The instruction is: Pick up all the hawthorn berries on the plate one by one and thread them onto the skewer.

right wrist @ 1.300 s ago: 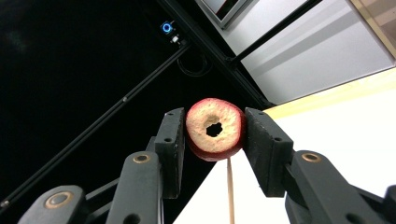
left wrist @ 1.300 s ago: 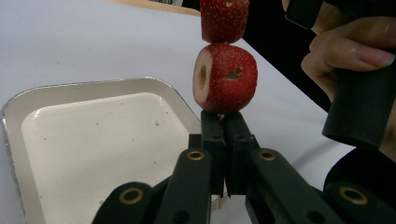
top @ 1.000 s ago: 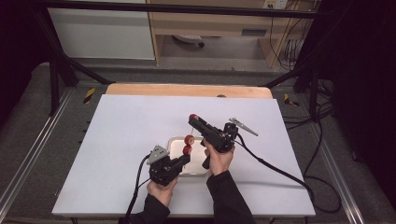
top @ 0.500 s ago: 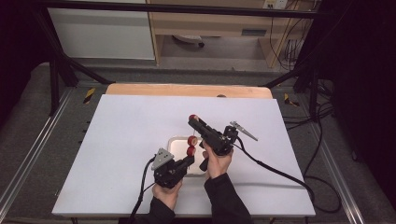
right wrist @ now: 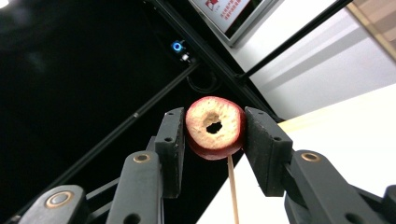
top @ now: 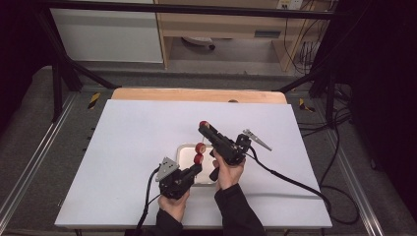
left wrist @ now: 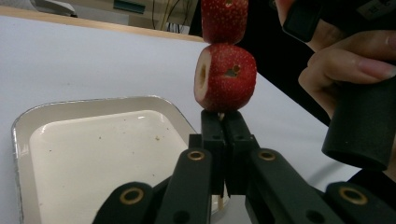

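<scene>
White tabletop (top: 123, 162). Left gripper (top: 194, 169) clamped shut on thin wooden skewer (left wrist: 219, 201), two red fruit pieces (left wrist: 225, 77) stacked above its jaws, over metal tray (left wrist: 21, 135). Right gripper (top: 202, 126) pinches third cored fruit (right wrist: 215, 127), held higher.

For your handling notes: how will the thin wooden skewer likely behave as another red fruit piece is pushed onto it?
The skewer looks thin, so probably bendy and snappable. Held low by the left gripper, two fruits make it top-heavy and apt to sway.
</scene>
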Motion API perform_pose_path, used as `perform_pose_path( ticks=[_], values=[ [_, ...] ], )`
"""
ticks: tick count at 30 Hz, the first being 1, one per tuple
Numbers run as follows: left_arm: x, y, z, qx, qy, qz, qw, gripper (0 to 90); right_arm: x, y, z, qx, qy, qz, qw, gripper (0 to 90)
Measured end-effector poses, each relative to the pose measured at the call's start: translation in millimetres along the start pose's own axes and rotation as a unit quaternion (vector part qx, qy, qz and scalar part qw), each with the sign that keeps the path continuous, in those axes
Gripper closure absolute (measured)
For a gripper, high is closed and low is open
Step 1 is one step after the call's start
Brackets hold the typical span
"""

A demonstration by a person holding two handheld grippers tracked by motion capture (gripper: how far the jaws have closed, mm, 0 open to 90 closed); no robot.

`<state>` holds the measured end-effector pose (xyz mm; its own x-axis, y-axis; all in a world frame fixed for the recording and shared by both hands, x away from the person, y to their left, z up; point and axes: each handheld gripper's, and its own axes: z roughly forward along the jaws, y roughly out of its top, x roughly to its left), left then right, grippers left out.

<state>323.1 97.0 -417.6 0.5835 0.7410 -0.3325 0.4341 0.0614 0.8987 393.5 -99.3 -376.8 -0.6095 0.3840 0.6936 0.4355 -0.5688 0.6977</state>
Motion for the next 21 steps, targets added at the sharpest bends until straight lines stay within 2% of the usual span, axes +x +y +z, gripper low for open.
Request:
perform_pose_path(
  ticks=[5,9,14,20,21],
  values=[
    [-5.2,-0.6,1.7,-0.005,-0.004,0.001,1.0000,88.7,0.2,-5.1,-1.1,-0.005,0.007,-0.012,0.9999,60.8],
    [-3.7,0.5,0.0,-0.005,-0.003,0.005,1.0000,88.7,2.1,-5.1,-2.7,-0.009,0.011,-0.025,0.9996,60.8],
    [2.0,2.1,-1.9,0.003,-0.016,0.014,0.9998,88.6,3.0,-1.5,-3.2,0.006,0.006,-0.030,0.9995,60.4],
    [6.6,1.0,-5.8,0.013,-0.012,0.029,0.9994,88.7,2.1,5.7,-2.3,0.036,0.003,-0.046,0.9983,58.5],
    [8.0,0.2,-6.1,0.016,-0.012,0.032,0.9993,88.7,2.2,6.4,-2.2,0.038,0.003,-0.048,0.9981,55.6]
  ],
)
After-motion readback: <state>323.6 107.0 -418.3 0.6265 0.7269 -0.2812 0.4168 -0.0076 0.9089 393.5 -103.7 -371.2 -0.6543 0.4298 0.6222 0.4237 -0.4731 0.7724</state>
